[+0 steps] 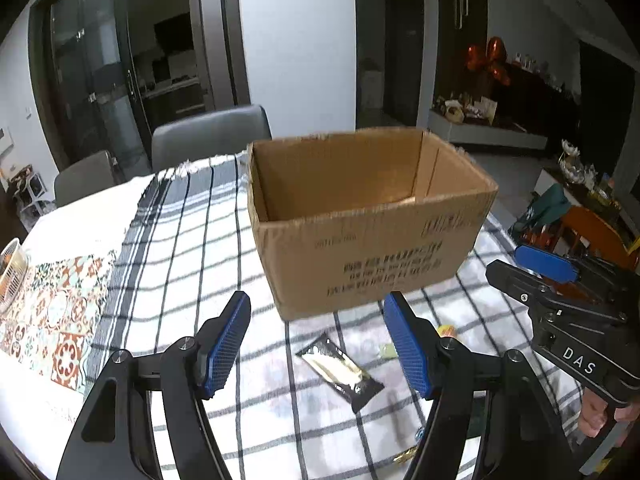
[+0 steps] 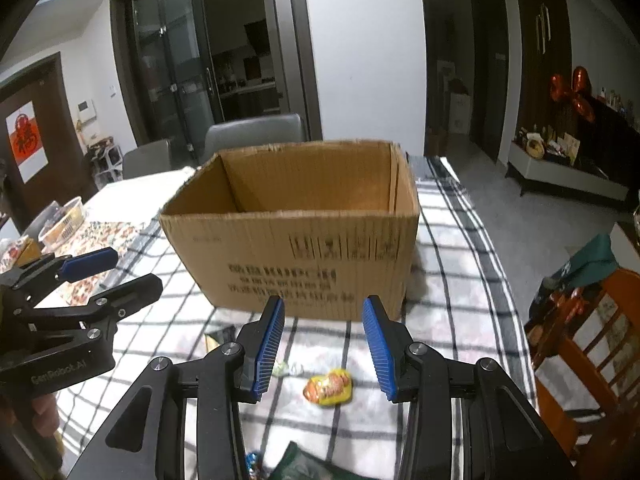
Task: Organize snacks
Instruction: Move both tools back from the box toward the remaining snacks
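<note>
An open cardboard box [image 1: 360, 248] [image 2: 296, 248] stands on the checked tablecloth, and what shows of its inside is bare. In the left wrist view my left gripper [image 1: 316, 312] is open above a black and gold snack packet [image 1: 340, 370] lying in front of the box. A small pale sweet [image 1: 387, 350] lies beside its right finger. In the right wrist view my right gripper [image 2: 324, 310] is open above a yellow and orange wrapped snack [image 2: 329, 389]. A dark green packet [image 2: 304, 464] and a blue wrapped sweet [image 2: 253, 460] lie at the near edge. Neither gripper holds anything.
Grey chairs [image 1: 208, 136] stand behind the table. A patterned mat [image 1: 52, 316] and a white basket [image 1: 10, 272] lie at the left. A clear container [image 2: 60, 220] sits far left. A wooden chair [image 2: 580, 344] stands at the right. A hand [image 1: 600, 416] holds the other gripper.
</note>
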`<state>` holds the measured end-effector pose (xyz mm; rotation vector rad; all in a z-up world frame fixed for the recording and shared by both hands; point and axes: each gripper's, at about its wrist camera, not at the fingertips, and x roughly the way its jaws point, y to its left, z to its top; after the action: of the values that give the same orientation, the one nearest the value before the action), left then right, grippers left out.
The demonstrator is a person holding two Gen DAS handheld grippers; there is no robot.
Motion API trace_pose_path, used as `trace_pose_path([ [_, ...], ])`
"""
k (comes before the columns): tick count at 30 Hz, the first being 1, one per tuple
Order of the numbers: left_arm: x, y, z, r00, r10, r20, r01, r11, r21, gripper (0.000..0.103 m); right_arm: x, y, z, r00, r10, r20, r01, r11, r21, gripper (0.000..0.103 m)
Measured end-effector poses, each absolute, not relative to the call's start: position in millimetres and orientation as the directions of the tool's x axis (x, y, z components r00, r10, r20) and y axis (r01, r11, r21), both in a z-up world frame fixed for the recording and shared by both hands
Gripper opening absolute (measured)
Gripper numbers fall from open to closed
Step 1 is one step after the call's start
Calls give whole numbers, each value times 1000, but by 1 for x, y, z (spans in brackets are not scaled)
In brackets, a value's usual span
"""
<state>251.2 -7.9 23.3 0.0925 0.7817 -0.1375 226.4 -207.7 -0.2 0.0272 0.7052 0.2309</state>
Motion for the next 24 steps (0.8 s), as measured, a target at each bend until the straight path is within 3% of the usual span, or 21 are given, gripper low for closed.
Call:
trace_pose_path([
  [24, 257, -7, -60, 555, -87, -827, 132, 991, -15, 68, 226, -199, -78, 590, 226, -775, -224, 968, 112, 42],
])
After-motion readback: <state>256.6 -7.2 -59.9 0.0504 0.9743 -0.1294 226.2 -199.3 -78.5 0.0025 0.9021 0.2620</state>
